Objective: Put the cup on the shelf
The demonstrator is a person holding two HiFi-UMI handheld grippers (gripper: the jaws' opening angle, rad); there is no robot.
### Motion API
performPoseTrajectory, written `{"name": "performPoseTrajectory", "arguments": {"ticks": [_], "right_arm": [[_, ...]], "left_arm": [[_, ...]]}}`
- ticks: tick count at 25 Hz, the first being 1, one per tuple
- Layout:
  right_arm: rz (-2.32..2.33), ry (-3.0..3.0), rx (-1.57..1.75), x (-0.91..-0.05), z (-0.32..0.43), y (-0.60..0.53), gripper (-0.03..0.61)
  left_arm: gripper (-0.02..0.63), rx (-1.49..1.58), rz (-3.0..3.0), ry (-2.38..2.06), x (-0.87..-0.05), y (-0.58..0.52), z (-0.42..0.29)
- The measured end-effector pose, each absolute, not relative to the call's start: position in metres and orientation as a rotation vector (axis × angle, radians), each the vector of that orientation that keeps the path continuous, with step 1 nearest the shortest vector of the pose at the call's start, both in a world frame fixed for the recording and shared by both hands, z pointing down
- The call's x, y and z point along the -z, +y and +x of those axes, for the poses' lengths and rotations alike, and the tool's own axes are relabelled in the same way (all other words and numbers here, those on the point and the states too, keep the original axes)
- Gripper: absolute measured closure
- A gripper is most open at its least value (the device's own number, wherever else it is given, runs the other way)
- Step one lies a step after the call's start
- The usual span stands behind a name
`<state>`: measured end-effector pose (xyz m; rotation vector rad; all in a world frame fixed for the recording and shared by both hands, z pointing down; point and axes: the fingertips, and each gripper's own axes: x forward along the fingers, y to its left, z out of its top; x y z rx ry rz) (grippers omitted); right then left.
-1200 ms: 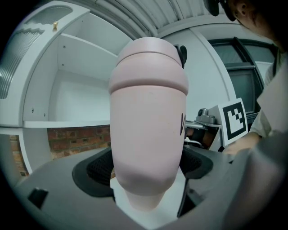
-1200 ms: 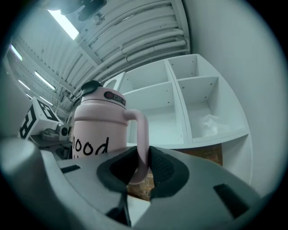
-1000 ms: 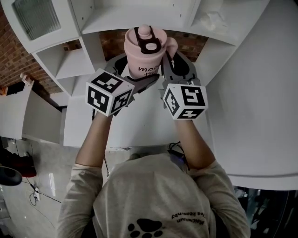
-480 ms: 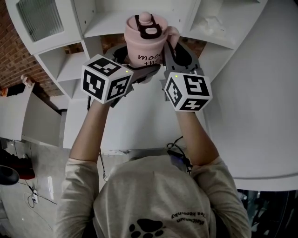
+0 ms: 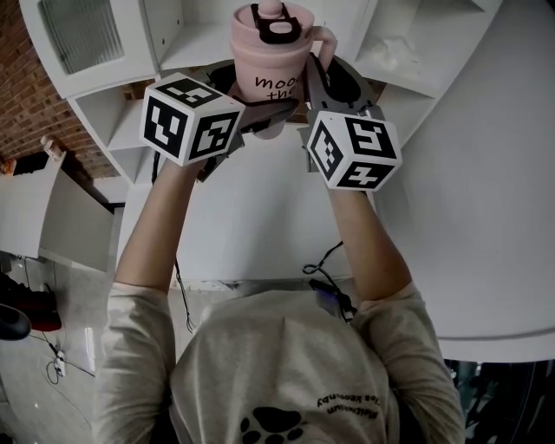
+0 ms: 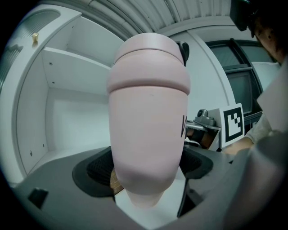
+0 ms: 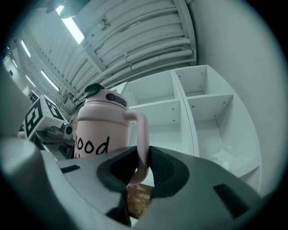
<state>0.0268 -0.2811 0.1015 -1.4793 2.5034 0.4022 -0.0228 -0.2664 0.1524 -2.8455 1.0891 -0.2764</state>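
Your left tongs (image 6: 145, 177) are clenched on the lower body of a pink cup (image 5: 269, 62), one dark pad pressed to each side of it. Your right tongs (image 7: 143, 167) are clamped on the cup's thin pink handle (image 7: 143, 132), which runs down between their two pads. The cup stands upright in the air between both tongs, resting on nothing. It has a pink lid (image 5: 276, 24) with a black carrying loop on top, and black lettering (image 5: 279, 85) across its side, partly hidden.

Behind the cup stands a white shelf unit (image 7: 202, 112) with open, box-like compartments; the cup is in front of them, not inside any. Below the cup lies a white table (image 5: 260, 217). Nearer to you than the cup are the two marker cubes, the left cube (image 5: 191, 117) and the right cube (image 5: 354, 149), with your bare forearms behind them. Left of the cup, past the shelf unit, a strip of red brick wall (image 5: 26, 113) shows.
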Motion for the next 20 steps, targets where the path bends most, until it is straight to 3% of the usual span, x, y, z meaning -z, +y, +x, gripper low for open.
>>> {"name": "performPoseTrajectory", "arguments": {"ticks": [20], "right_arm": [[-1.445,2.444,-0.435,-0.053,0.027,-0.302,0.497]], "left_arm": [[0.166,0.291,-2.802,1.047,-0.102,-0.29,-0.024]]}}
